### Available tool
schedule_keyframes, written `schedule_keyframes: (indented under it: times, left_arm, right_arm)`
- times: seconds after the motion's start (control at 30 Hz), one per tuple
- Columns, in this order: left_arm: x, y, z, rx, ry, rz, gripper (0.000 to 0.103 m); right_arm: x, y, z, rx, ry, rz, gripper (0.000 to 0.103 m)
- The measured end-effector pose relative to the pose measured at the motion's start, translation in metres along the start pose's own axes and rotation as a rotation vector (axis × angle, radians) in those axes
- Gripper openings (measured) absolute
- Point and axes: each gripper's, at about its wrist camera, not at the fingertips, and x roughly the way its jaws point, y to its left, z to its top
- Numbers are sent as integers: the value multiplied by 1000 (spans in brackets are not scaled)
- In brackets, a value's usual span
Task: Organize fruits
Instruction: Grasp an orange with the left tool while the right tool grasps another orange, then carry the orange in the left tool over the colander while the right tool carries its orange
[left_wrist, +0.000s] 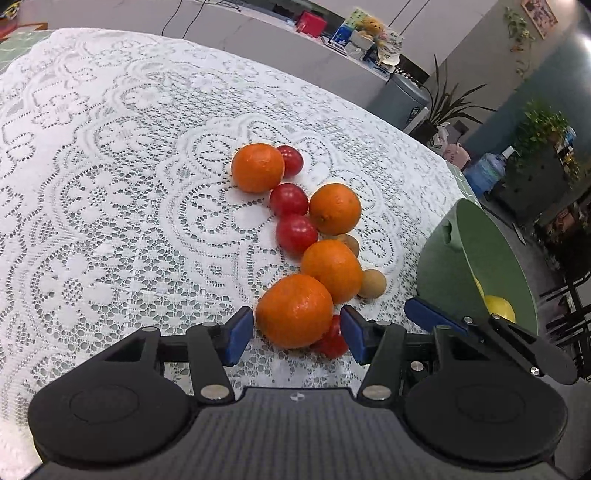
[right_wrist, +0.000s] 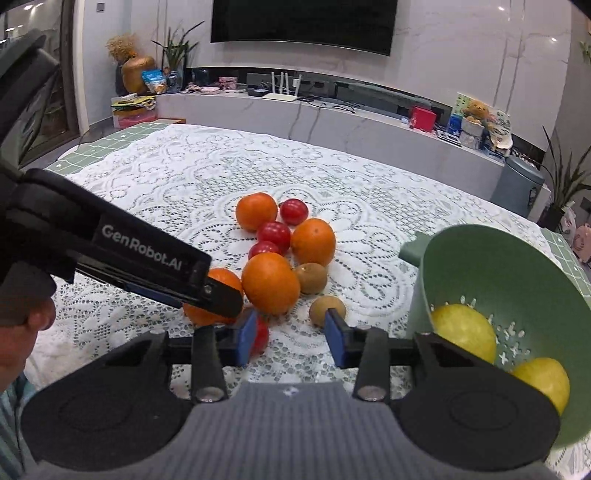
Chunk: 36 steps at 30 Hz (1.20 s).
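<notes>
Yellow fruits (right_wrist: 463, 332) clearest from right wrist.

L wrist cam sits low over the lace tablecloth (left_wrist: 110, 184), close behind the nearest orange (left_wrist: 294, 311), facing across the table twd a far counter; R wrist cam sits a bit further back, facing the TV wall; both share the fruit cluster, green colander (right_wrist: 509, 280) & the other gripper's fingers.
</notes>
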Motion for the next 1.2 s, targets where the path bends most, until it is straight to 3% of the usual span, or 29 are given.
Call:
schedule_keyframes:
  times: [0.4,0.87,1.2]
  left_arm:
    - [9,7,8,-26,28,-31,53]
    - [-14,21,19,6,-40,60,52]
    - [-20,28,20,0,-53,77,52]
  right_arm:
    - [14,-1,4,-26,-19,39,36]
    - [36,11,19,-10,10,137,38]
    - [49,12,23,18,39,139,45]
